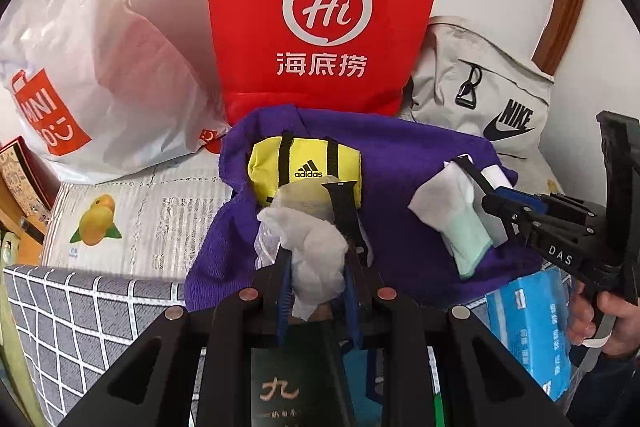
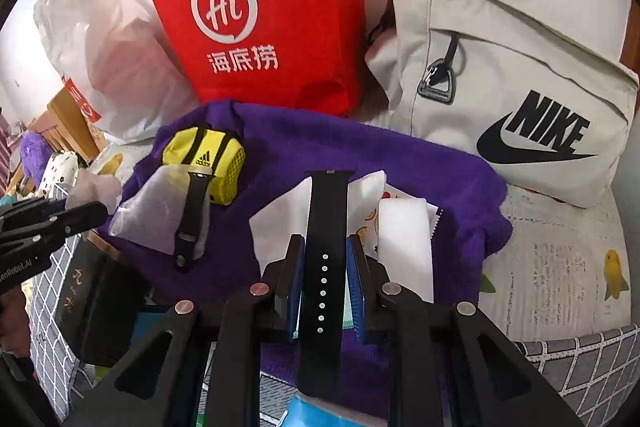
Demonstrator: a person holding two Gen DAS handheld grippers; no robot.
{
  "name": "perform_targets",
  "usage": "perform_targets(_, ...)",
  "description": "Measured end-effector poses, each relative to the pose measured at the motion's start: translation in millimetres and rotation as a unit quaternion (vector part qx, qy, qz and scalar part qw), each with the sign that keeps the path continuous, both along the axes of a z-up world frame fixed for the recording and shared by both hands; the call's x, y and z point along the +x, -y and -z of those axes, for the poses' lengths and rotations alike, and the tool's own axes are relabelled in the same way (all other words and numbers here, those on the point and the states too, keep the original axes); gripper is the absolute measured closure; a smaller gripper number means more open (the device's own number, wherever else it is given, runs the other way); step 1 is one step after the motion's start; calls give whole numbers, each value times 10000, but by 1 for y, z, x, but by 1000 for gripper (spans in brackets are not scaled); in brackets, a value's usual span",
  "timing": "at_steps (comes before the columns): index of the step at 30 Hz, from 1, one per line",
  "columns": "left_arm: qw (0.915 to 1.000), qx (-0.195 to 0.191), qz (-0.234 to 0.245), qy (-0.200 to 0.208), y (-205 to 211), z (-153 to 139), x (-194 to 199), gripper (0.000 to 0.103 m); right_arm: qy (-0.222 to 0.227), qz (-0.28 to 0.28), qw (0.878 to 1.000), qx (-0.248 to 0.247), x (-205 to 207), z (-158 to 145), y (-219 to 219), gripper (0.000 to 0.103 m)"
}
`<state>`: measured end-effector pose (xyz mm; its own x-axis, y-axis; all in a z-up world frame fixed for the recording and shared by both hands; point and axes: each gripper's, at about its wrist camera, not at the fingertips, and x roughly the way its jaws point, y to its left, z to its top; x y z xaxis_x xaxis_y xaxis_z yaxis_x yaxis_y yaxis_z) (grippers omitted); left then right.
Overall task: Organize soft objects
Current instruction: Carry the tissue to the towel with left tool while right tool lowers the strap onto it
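A black watch strap (image 2: pixel 326 227) stood clamped between the blue pads of the right gripper (image 2: pixel 326 259), above a purple towel (image 2: pixel 420 163) (its row of holes faced the camera). The left gripper (image 1: pixel 316 267) was closed on a crumpled white pouch (image 1: pixel 316 239) with a second black strap (image 1: pixel 344 203) against it, over the same towel. A yellow Adidas mini bag (image 1: pixel 280 163) lay on the towel's far side. Behind stood a red paper bag (image 1: pixel 320 7), a white plastic bag (image 1: pixel 100 67) and a grey Nike bag (image 2: pixel 500 67).
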<state>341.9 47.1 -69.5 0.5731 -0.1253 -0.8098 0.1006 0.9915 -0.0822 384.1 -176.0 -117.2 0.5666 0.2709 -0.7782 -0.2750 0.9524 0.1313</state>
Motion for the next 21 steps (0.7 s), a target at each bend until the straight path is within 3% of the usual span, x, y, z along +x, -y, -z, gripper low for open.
perform_targets(9, 9999, 2, 115, -97, 9, 8, 25, 81, -142, 23, 9998, -121, 9, 9, -1, 81)
perform_targets(13, 9997, -73, 147, -176, 11, 12, 35, 81, -41, 43, 10000, -38, 5, 2, 3, 60)
perform_targets(21, 9991, -89, 98, -401, 11, 29, 54, 80, 152, 123, 9998, -33, -10, -17, 11, 60)
